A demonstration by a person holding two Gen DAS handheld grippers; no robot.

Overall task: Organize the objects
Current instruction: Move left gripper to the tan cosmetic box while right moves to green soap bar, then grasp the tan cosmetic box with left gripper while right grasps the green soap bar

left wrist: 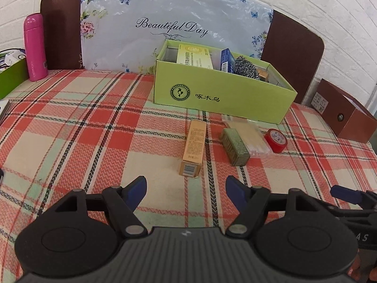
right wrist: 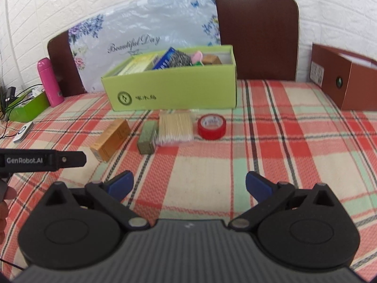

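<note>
1. Four small things lie in a row in the middle of the right wrist view: a gold box point(right wrist: 110, 139), a green block point(right wrist: 148, 137), a pack of sticks point(right wrist: 175, 128) and a red tape roll point(right wrist: 211, 127).
2. Just above them sits the green box point(right wrist: 174, 93).
3. At the bottom, the left gripper point(left wrist: 186, 189) and the right gripper point(right wrist: 188, 185) both have jaws wide apart, holding nothing.

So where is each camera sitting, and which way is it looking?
Left wrist: rides on the left gripper, looking forward and down over its open fingers at the orange box; the right gripper's tip shows too.
Right wrist: rides on the right gripper, open, facing the red tape; the left gripper shows.
Both share the green box and checked cloth.
</note>
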